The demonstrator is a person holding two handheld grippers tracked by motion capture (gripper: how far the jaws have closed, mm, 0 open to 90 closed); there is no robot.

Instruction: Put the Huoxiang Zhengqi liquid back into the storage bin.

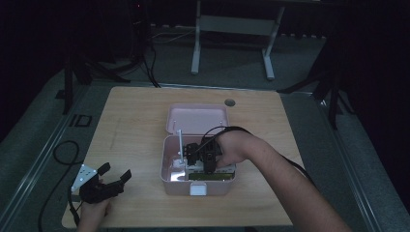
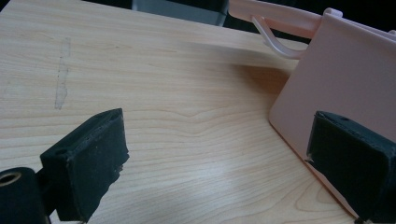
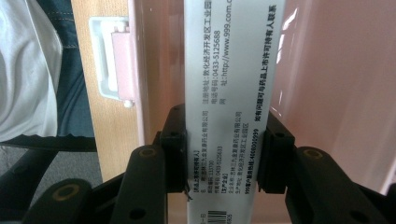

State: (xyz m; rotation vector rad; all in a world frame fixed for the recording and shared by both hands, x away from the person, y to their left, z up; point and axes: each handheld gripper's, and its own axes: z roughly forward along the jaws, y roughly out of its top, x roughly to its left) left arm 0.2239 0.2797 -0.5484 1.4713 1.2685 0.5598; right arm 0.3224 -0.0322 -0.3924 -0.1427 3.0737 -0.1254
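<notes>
An open pink box [image 1: 167,166] stands mid-table, its lid [image 1: 197,119] lying back behind it. My right gripper [image 1: 207,155] reaches down into the box. In the right gripper view it [image 3: 225,149] is shut on a white medicine carton [image 3: 231,70] printed with black text, held lengthwise against the pink inner wall [image 3: 322,79]. Other items lie inside the box, among them a green-edged pack [image 1: 210,177]. My left gripper [image 1: 115,172] rests open near the table's front left corner, nothing between its pads [image 2: 95,154]; the box's pink side [image 2: 336,88] is to its right.
A white latch [image 1: 198,189] sits on the box's front; it also shows in the right gripper view as a latch [image 3: 109,65]. A round cable hole [image 1: 229,102] marks the table's far edge. Cables trail over the floor at left. A white desk frame [image 1: 232,29] stands beyond the table.
</notes>
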